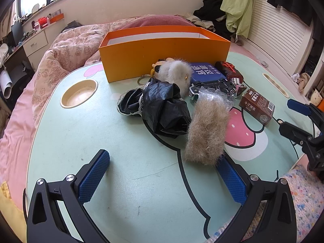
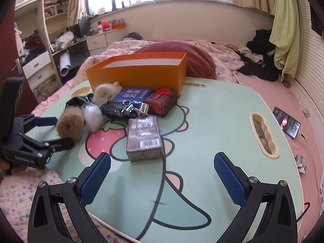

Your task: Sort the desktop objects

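Observation:
An open orange box (image 1: 162, 56) stands at the far side of the mint lap table (image 1: 121, 182). In front of it lie a black bag (image 1: 164, 107), a tan fur ball (image 1: 206, 133), a white fur ball (image 1: 176, 75), a blue case (image 1: 206, 73), a toy car (image 1: 212, 88), a red-black box (image 1: 228, 70) and a brown carton (image 1: 257, 106). My left gripper (image 1: 162, 174) is open, its right finger touching the tan fur ball. My right gripper (image 2: 162, 178) is open, just short of the brown carton (image 2: 143, 137). The orange box (image 2: 137, 70) looks empty.
A round cup recess (image 1: 79, 94) sits at the table's left, and a slot (image 2: 263, 135) at its right. A phone (image 2: 286, 124) lies on the pink bedding beside the table. A quilt and red cushion lie behind the box.

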`<act>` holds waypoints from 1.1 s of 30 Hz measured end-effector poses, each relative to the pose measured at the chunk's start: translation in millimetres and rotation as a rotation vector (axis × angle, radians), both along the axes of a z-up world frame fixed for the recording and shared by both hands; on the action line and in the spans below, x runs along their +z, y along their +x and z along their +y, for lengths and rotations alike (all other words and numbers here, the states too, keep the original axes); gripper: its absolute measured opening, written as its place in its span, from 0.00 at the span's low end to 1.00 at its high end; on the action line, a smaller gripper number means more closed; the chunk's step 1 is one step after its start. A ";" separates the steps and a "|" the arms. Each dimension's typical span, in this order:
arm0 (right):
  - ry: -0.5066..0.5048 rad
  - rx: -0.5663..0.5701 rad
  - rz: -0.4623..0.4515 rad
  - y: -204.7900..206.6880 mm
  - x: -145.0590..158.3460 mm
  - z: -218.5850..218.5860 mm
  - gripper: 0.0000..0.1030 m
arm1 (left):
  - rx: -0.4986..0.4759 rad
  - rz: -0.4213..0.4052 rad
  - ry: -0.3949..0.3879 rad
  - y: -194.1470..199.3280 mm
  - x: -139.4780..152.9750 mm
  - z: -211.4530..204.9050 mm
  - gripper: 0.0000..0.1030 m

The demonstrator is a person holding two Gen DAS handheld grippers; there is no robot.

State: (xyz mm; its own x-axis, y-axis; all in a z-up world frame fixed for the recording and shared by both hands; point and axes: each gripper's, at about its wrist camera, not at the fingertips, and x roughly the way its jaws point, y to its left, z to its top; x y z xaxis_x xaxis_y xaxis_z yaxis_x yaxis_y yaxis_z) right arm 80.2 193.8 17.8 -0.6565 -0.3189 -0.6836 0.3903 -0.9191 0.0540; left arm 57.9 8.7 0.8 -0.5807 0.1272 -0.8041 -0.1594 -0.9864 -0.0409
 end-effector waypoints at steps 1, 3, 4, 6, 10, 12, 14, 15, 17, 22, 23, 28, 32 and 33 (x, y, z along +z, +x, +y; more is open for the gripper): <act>0.004 -0.003 -0.003 -3.1 0.6 -1.3 0.99 | 0.000 0.000 0.000 0.0 0.0 0.0 1.00; 0.018 -0.011 -0.013 -10.0 0.6 -4.7 0.99 | 0.000 0.000 0.000 -0.1 -0.1 -0.1 1.00; 0.020 -0.020 -0.019 -13.5 0.8 -5.3 0.99 | 0.000 0.000 0.000 0.0 0.1 0.1 1.00; 0.008 -0.041 -0.025 -18.1 2.9 -3.0 0.99 | 0.000 0.000 0.000 0.0 0.0 0.2 1.00; -0.026 -0.084 -0.040 -22.3 5.1 5.8 0.99 | 0.000 0.000 0.000 0.0 0.2 0.4 1.00; -0.031 -0.094 -0.047 -22.2 4.6 8.4 0.99 | 0.001 0.000 0.000 0.1 0.2 0.4 1.00; -0.034 -0.095 -0.051 -21.1 3.9 9.3 0.99 | 0.001 0.000 0.000 0.1 0.2 0.5 1.00; -0.036 -0.093 -0.050 -20.5 4.2 8.8 0.99 | 0.000 0.000 0.000 0.0 0.1 0.4 1.00; -0.034 -0.083 -0.043 -20.0 5.9 6.9 0.99 | 0.001 0.000 0.001 0.1 0.2 0.6 1.00; -0.010 -0.043 -0.036 -24.5 8.3 -4.4 0.99 | 0.001 0.000 0.001 0.0 0.2 0.6 1.00; -0.001 -0.033 -0.036 -26.5 9.0 -8.6 0.99 | 0.001 0.000 0.000 0.1 0.3 0.7 1.00; 0.074 0.021 -0.064 -34.5 -0.2 -32.6 0.60 | 0.000 0.000 0.000 0.0 0.4 0.8 1.00; 0.102 0.050 -0.028 -22.0 -6.7 -39.9 0.38 | -0.001 0.011 0.004 2.4 1.0 0.1 1.00; 0.095 0.051 -0.001 -17.0 -4.8 -38.4 0.38 | 0.000 0.016 0.012 3.7 1.2 -1.3 1.00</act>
